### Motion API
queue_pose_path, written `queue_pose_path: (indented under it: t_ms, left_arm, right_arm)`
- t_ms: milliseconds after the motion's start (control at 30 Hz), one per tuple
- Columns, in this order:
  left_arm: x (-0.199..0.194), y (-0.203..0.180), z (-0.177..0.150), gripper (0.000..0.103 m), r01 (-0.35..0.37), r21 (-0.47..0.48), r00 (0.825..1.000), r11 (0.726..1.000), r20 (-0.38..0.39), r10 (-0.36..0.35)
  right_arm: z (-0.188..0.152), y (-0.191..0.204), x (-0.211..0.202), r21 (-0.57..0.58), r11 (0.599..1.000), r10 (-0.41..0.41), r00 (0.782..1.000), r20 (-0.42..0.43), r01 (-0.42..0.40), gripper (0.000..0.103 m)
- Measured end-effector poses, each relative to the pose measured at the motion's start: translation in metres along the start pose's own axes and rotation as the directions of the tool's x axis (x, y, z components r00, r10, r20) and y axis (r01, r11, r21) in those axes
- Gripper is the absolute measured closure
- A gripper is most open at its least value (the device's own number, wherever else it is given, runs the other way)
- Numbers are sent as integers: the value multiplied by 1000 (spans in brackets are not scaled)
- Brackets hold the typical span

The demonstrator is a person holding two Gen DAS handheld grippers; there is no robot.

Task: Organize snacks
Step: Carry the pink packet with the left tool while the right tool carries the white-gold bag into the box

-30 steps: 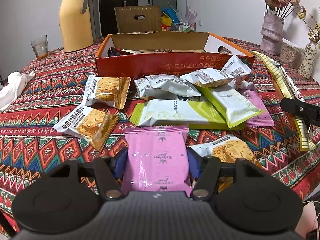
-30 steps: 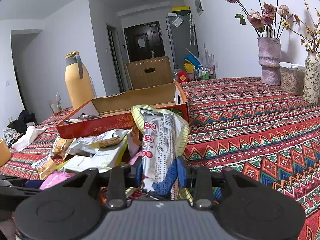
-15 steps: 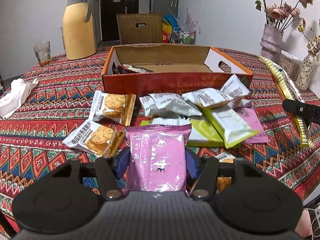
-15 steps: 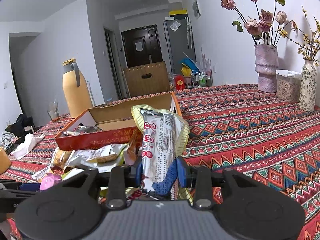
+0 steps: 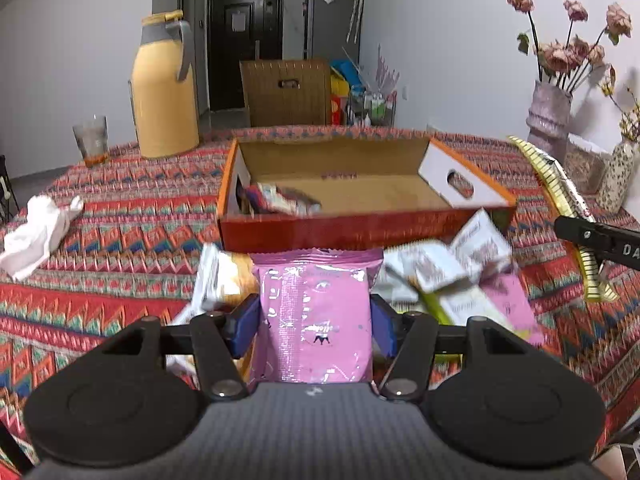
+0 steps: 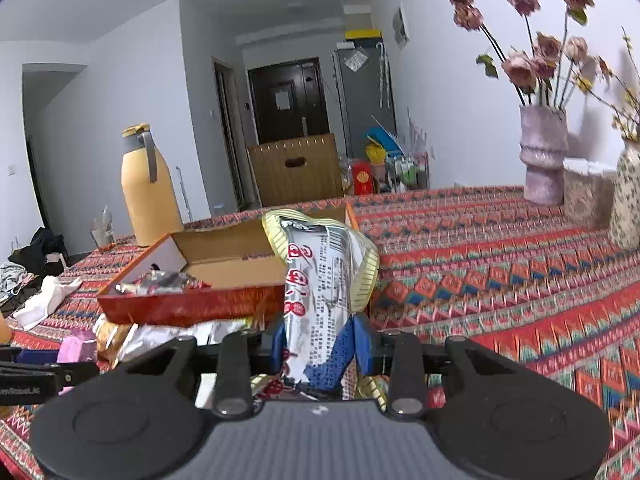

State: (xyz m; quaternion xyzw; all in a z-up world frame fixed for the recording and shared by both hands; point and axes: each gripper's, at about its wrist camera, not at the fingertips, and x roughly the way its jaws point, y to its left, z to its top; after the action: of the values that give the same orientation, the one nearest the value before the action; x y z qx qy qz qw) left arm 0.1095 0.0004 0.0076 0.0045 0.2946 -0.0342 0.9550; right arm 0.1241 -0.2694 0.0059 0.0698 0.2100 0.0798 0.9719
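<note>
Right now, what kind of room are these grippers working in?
Most likely a home living or dining area: a table under a patterned cloth, vases of dried flowers, a yellow flask, and a dark door beside a fridge down the hall.

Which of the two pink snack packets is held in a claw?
The upright pink packet clamped in the left claw; the other pink packet lies flat among the loose snacks.

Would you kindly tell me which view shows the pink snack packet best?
The left wrist view: the pink snack packet fills its centre, gripped by the left tool. The right wrist view shows only a pink sliver at its left edge.
</note>
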Motion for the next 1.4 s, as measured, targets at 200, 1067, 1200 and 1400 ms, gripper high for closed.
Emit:
queue_pose_path:
  t_ms: [200,1067,1200,1400]
  left_arm:
    - [-1,-3,29,44,-12,14,997,1000,77,11]
    - [118,-8,110,44,-165,0,986,986,7,165]
    - [129,-4,108,44,-180,4,984,984,-7,180]
    - [134,-3,108,44,-183,9,983,983,-16,183]
  right_arm:
    - [23,7,19,-45,999,26,999,39,-24,69]
    - [80,25,163,-80,997,13,991,-133,-24,69]
    - [73,21,183,-74,997,-9,985,-174,-4,69]
    - [72,20,196,-60,998,-4,979,-206,-8,66]
